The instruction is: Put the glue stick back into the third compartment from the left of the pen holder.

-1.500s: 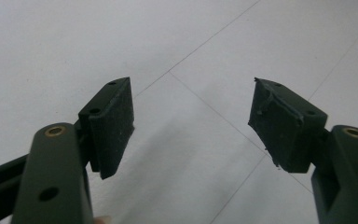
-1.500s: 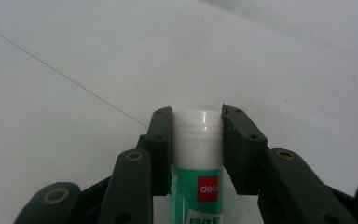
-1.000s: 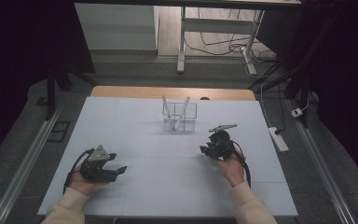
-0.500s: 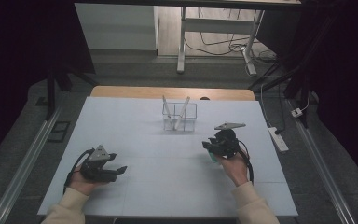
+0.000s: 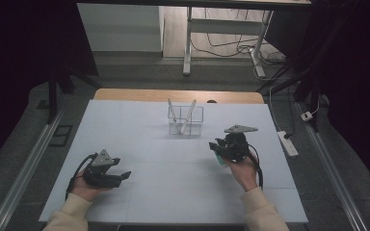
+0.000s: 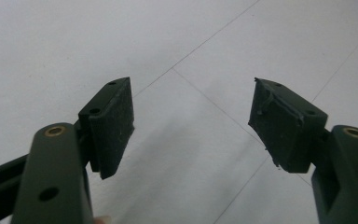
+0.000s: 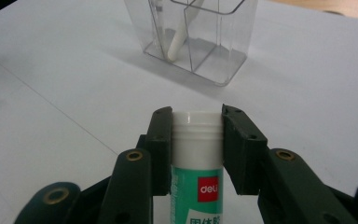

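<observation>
My right gripper (image 7: 196,122) is shut on a glue stick (image 7: 196,161) with a white cap and a green and red label. In the high view that gripper (image 5: 220,147) is held at the right of the table, a little in front of a clear plastic organizer (image 5: 185,120). The organizer (image 7: 193,35) has several compartments and holds two white pen-like sticks (image 5: 189,115) leaning inside. My left gripper (image 5: 118,177) rests low at the table's front left, pointing right. Its jaws (image 6: 193,126) stand wide open over bare white table with nothing between them.
The white table top (image 5: 139,144) has thin seam lines across it. A wooden strip (image 5: 125,94) runs along its far edge. A white power strip (image 5: 287,143) lies on the floor to the right. Metal rails flank the table on both sides.
My right gripper with the glue stick has shifted slightly right and back over the last second. The left gripper has stayed where it was.
</observation>
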`<state>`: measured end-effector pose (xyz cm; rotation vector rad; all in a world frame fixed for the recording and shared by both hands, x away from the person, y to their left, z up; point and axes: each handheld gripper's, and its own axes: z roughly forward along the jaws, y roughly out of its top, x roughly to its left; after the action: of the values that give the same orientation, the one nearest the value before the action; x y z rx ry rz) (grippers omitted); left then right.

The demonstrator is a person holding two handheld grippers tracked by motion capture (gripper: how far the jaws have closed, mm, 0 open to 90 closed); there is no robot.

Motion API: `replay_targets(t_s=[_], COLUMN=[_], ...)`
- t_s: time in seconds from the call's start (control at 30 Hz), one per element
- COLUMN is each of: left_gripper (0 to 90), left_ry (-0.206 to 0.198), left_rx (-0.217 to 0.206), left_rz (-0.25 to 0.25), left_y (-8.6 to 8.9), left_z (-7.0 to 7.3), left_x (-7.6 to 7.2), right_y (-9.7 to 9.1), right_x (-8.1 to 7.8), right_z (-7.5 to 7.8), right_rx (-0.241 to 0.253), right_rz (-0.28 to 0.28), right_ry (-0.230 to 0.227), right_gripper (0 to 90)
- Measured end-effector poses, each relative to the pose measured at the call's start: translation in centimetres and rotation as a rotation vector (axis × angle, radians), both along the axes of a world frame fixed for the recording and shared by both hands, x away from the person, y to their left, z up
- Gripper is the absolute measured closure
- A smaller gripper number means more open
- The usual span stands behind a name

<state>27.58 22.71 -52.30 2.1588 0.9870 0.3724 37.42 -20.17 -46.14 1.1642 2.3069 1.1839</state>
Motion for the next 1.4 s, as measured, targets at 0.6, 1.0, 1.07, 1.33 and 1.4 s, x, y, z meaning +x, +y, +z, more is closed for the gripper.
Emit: replay_targets(t_s=[0.6, 1.0, 1.07, 1.33, 1.4], left_gripper=[30.6, 30.6, 30.6, 30.6, 30.6], left_ry=[-0.001, -0.004, -0.005, -0.005, -0.005], left_rx=[0.002, -0.001, -0.001, 0.001, 0.000], left_rz=[0.003, 0.008, 0.008, 0.007, 0.007], left_y=[0.1, 0.2, 0.2, 0.2, 0.2], left_z=[0.0, 0.1, 0.1, 0.1, 0.1], left_x=[0.0, 0.0, 0.0, 0.0, 0.0], right_y=[-0.4, -0.5, -0.5, -0.1, 0.0], right_x=[0.1, 0.5, 0.7, 1.0, 1.1], right_z=[0.5, 1.2, 1.4, 1.9, 2.0], right_rx=[0.050, 0.093, 0.098, 0.124, 0.128], right_rz=[0.005, -0.008, -0.008, -0.004, -0.001], right_ry=[-0.061, -0.093, -0.096, -0.121, -0.126], right_gripper=[64.5, 64.5, 64.5, 64.5, 64.5])
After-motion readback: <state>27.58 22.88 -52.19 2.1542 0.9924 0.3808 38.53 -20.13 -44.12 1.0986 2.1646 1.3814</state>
